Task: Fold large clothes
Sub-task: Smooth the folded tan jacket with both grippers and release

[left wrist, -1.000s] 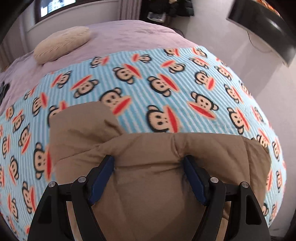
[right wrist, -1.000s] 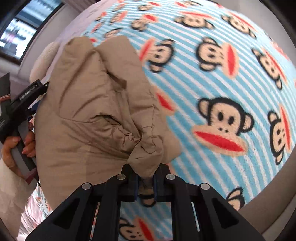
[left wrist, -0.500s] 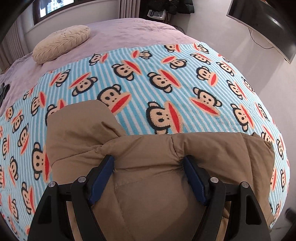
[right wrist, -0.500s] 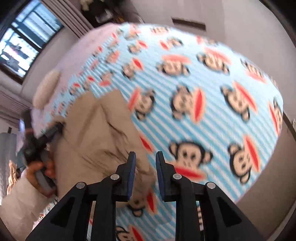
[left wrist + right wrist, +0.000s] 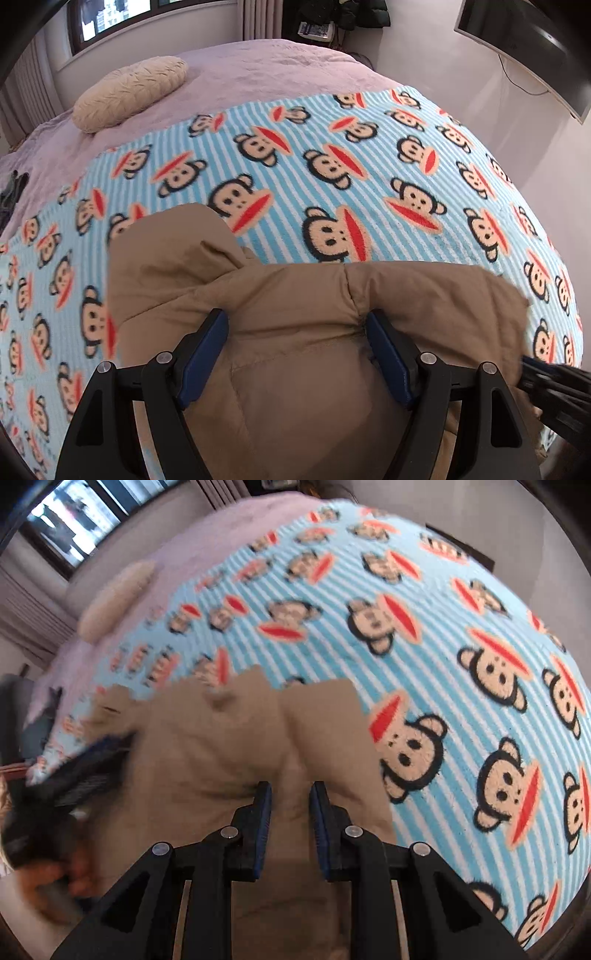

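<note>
A tan padded jacket [image 5: 295, 295] lies bunched and partly folded on the monkey-print blanket [image 5: 332, 166]; it also shows in the right wrist view [image 5: 221, 746]. My left gripper [image 5: 297, 325] is open wide, its jaws hanging over the jacket's folded edge with nothing held. My right gripper [image 5: 290, 794] is open a little, above the jacket's right part, empty. The right gripper shows blurred at the right edge of the left wrist view [image 5: 554, 384]. The left gripper and the hand on it show blurred in the right wrist view [image 5: 74, 768].
A cream cushion [image 5: 129, 92] lies on the mauve bedspread [image 5: 277, 70] at the far side. A window [image 5: 118, 14] is beyond it. A wall-mounted screen [image 5: 524, 44] hangs at the right. The bed's right edge [image 5: 554, 229] drops to the floor.
My right gripper let go of the jacket's corner, opened, lifted and swung over the jacket. The left gripper stayed open and drew back slightly.
</note>
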{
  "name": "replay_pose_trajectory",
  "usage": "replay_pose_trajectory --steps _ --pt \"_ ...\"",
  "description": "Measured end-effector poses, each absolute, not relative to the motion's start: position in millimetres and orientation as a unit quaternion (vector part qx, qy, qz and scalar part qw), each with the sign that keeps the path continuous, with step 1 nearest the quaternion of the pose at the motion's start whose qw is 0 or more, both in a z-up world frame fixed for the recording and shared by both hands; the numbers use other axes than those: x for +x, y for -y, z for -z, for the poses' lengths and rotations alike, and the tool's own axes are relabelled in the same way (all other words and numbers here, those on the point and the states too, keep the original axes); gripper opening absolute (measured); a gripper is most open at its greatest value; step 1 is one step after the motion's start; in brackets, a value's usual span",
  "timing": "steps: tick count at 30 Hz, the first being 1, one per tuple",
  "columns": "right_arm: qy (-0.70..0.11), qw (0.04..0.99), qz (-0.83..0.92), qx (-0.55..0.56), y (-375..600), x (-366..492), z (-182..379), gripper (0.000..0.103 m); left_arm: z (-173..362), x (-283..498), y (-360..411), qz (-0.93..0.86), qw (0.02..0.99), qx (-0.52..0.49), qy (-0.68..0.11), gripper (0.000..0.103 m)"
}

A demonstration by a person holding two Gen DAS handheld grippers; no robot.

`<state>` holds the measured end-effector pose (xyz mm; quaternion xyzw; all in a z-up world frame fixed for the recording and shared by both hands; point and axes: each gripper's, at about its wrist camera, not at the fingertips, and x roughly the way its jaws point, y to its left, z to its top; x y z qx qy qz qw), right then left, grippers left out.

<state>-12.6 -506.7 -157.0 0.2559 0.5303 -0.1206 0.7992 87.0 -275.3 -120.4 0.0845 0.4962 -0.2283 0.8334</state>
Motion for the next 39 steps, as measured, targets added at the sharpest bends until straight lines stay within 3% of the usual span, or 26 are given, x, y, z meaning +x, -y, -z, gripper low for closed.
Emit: replay_pose_trajectory --steps 6,11,13,21,23,25,29,36,39 --pt "-0.537 0.798 0.109 0.251 507 -13 164 0.024 92 56 222 0.243 0.822 0.043 -0.514 0.077" --pt "-0.551 0.794 0.1 0.235 504 -5 175 0.024 112 17 184 0.241 0.794 0.001 -0.558 0.077" --pt "-0.559 0.791 0.097 0.229 502 -2 180 0.024 123 6 179 0.225 0.792 -0.012 -0.567 0.083" --pt "-0.581 0.778 0.081 0.224 507 -2 166 0.026 130 5 175 0.189 0.783 -0.033 -0.592 0.086" --pt "-0.583 0.773 0.076 0.239 511 -10 159 0.035 128 3 174 0.182 0.783 -0.027 -0.594 0.086" --pt "-0.583 0.769 0.075 0.25 514 -20 153 0.053 127 2 172 0.174 0.781 -0.031 -0.598 0.086" --pt "-0.586 0.763 0.073 0.263 521 -40 143 0.058 123 -2 169 0.16 0.781 -0.033 -0.603 0.086" --pt "-0.584 0.758 0.067 0.284 529 -60 134 0.08 114 -8 169 0.153 0.782 -0.017 -0.603 0.086" --pt "-0.582 0.758 0.058 0.289 529 -62 133 0.081 110 -11 169 0.15 0.783 -0.013 -0.603 0.086"
